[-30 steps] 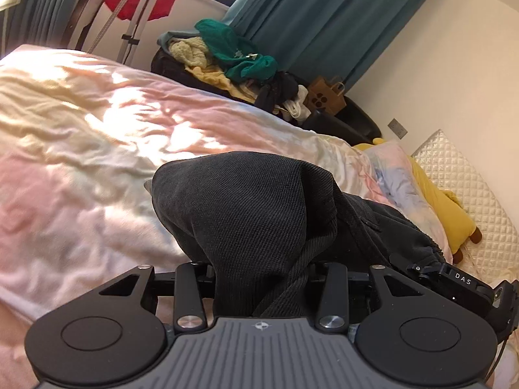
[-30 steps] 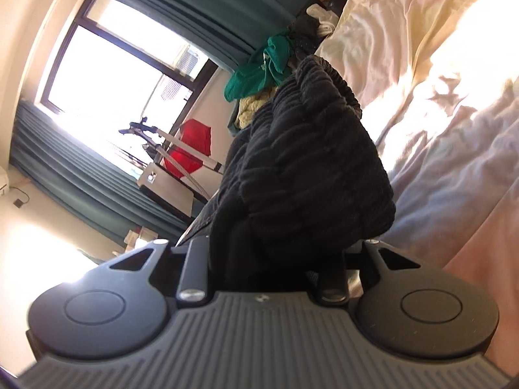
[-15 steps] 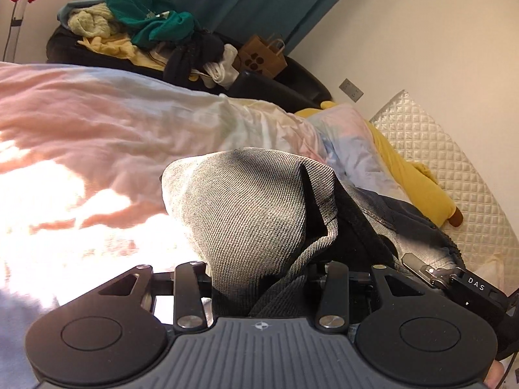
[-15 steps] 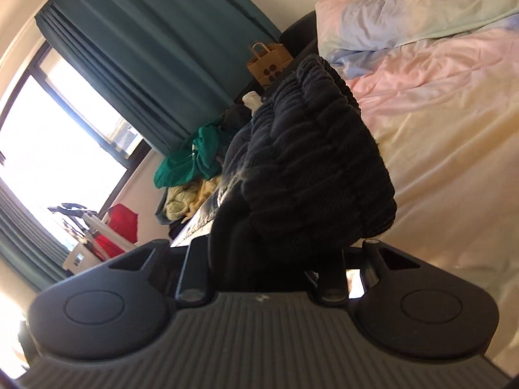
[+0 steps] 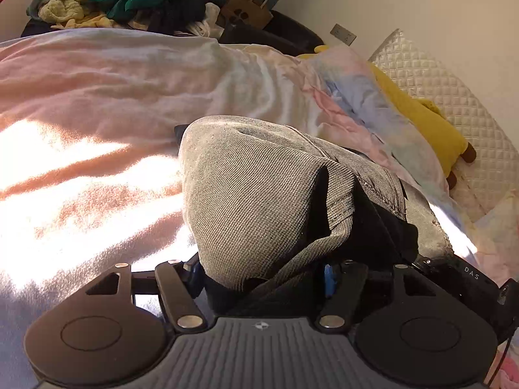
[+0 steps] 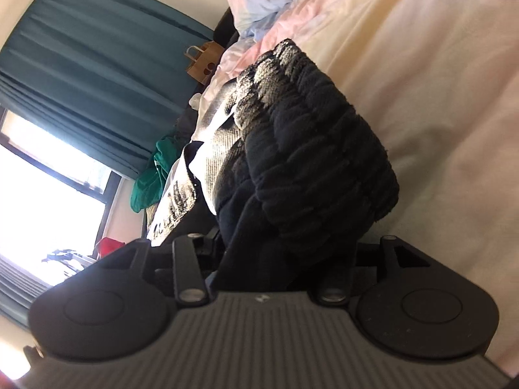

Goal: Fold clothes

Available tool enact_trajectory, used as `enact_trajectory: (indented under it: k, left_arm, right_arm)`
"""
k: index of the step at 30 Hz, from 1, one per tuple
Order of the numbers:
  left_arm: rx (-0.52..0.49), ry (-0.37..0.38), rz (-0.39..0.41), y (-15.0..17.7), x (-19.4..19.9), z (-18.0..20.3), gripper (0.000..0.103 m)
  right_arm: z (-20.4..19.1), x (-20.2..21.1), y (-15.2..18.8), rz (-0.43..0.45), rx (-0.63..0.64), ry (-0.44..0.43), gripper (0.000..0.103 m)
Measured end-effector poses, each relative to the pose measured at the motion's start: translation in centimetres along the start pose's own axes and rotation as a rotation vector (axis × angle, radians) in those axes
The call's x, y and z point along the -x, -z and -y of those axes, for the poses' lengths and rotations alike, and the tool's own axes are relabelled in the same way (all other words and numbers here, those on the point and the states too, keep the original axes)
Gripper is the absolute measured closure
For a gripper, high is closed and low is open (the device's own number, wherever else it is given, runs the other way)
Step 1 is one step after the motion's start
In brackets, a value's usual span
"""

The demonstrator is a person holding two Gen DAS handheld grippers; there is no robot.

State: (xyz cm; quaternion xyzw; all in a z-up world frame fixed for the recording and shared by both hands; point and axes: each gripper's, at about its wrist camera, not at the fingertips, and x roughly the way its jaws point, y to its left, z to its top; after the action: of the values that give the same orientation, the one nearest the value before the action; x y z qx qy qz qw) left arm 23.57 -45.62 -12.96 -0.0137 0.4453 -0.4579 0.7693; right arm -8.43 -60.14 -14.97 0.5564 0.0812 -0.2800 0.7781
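The left tool (image 5: 262, 278) is opening, with the dark grey twill garment (image 5: 259, 194) bunched loosely between its jaws. The right tool (image 6: 275, 259) is opening too, around the garment's ribbed black edge (image 6: 318, 162). The garment rests on the pastel pink duvet-covered bed (image 5: 97, 97). This looks like release after laying a fold; next, withdraw cleanly without dragging cloth.

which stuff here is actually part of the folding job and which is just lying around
Part of the job:
- dark grey garment, bunched between both tools
- left tool, jaws opening
- right tool, jaws opening
- bed cover it lies on

Just lying about:
- clothes pile beyond the bed
- paper bag
- yellow plush toy
- pillow
- teal curtain
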Motion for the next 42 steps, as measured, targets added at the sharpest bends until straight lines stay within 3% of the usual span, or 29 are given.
enact_trajectory:
  k: [2, 6, 12, 18, 25, 27, 31, 32, 34, 35, 42]
  left_arm:
    - [-0.004, -0.044, 0.005, 0.0, 1.8, 0.9, 0.026]
    - [-0.05, -0.098, 0.027, 0.1, 6.3, 3.6, 0.023]
    - [-0.123, -0.124, 0.132, 0.4, 14.4, 8.3, 0.018]
    - [-0.205, -0.142, 0.223, 2.9, 22.5, 13.0, 0.015]
    - [-0.297, -0.17, 0.318, 8.4, 30.3, 16.7, 0.0]
    - [-0.321, -0.169, 0.349, 10.0, 32.1, 17.0, 0.0]
    - [-0.35, -0.247, 0.418, 13.3, 35.4, 17.4, 0.0]
    - [-0.348, -0.259, 0.433, 14.1, 36.1, 17.3, 0.0]
    - [-0.33, -0.27, 0.456, 15.3, 37.3, 16.9, 0.0]
    - [-0.319, -0.275, 0.46, 15.7, 37.8, 16.6, 0.0]
    - [-0.311, -0.284, 0.509, 18.3, 40.0, 15.2, 0.0]
  right_arm:
    - [-0.4, 1.5, -0.1, -0.007, -0.023, 0.037, 0.05]
    - [-2.9, 5.6, 0.3, -0.003, 0.07, 0.138, 0.05]
    - [-7.8, 12.0, 0.7, 0.022, 0.221, 0.117, 0.05]
    - [-13.1, 18.0, 1.1, 0.049, 0.352, 0.07, 0.049]
    - [-18.2, 25.1, 5.9, 0.085, 0.532, 0.036, 0.047]
    - [-19.4, 26.5, 7.8, 0.106, 0.585, 0.024, 0.043]
    - [-20.9, 28.7, 11.4, 0.132, 0.653, 0.01, 0.042]
    - [-21.2, 29.3, 12.3, 0.134, 0.668, 0.005, 0.039]
    - [-21.4, 29.7, 14.0, 0.131, 0.712, -0.027, 0.022]
    - [-21.4, 29.9, 15.0, 0.156, 0.742, -0.01, 0.02]
    - [-21.3, 30.2, 19.9, 0.245, 0.879, 0.007, 0.02]
